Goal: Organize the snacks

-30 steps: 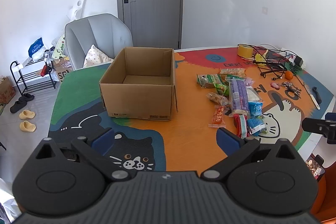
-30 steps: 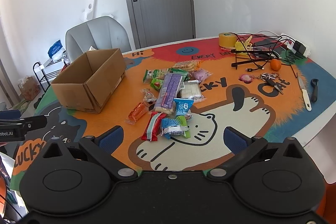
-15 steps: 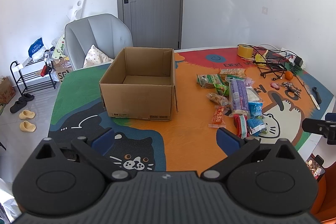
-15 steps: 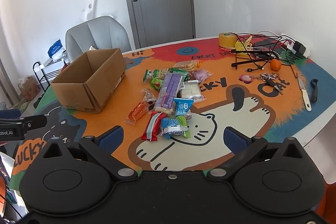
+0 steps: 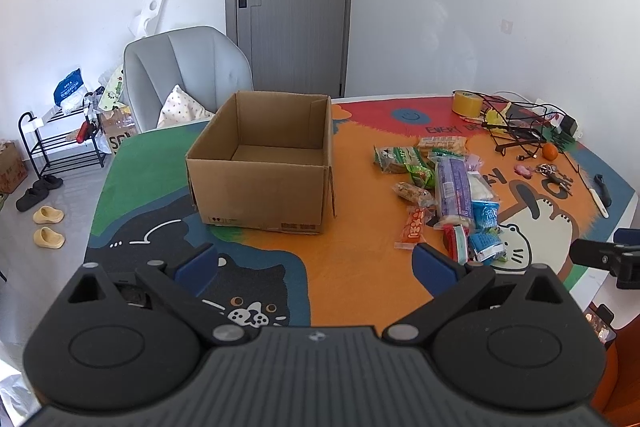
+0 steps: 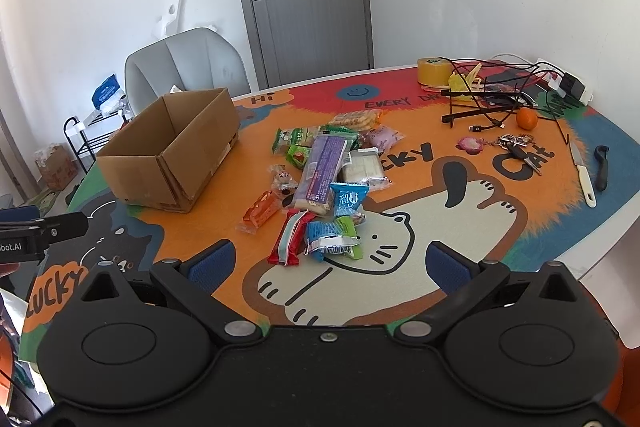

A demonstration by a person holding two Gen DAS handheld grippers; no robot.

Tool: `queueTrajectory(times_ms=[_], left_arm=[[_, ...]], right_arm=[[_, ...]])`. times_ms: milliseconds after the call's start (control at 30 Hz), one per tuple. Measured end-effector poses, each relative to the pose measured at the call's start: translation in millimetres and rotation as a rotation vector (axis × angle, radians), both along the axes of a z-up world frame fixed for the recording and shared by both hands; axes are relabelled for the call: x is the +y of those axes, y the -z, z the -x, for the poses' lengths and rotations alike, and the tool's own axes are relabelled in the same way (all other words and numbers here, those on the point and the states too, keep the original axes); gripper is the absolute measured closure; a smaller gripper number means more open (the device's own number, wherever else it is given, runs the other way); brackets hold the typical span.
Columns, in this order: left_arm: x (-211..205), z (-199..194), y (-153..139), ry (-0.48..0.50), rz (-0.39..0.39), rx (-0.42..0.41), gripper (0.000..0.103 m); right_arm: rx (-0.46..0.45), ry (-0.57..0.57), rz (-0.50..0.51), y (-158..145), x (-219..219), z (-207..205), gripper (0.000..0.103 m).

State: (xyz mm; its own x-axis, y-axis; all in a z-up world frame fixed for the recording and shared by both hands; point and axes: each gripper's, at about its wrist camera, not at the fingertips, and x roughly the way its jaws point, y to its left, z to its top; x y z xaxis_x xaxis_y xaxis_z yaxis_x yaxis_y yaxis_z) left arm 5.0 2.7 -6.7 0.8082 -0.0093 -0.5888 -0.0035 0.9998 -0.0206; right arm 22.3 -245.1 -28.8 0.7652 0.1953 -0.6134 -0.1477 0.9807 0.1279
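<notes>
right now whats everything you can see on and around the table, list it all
cardboard box: one, brown, open and looks empty, left part of table
snack packets: about a dozen, mixed colours, loose pile at table centre, none in the box
tape roll: one, yellow, far right
cables: tangle, black, far right beside the tape
orange: one, by the cables
keys: one bunch, with a pink charm, right side
knife: one, white handle, right edge
peeler: one, black, beside the knife
chair: one, grey, behind the table
shoe rack: one, black, left floor
left gripper: open, empty
right gripper: open, empty
</notes>
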Motion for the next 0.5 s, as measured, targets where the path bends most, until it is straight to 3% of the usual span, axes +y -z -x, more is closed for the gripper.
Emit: queueTrajectory(times_ms=[500], left_arm=[[-34.3,-30.8,24.1,0.043,-0.005,-0.013,0.001]], right_arm=[[-0.003,-0.015,-0.028,32.1,-11.0,-20.0,0.0]])
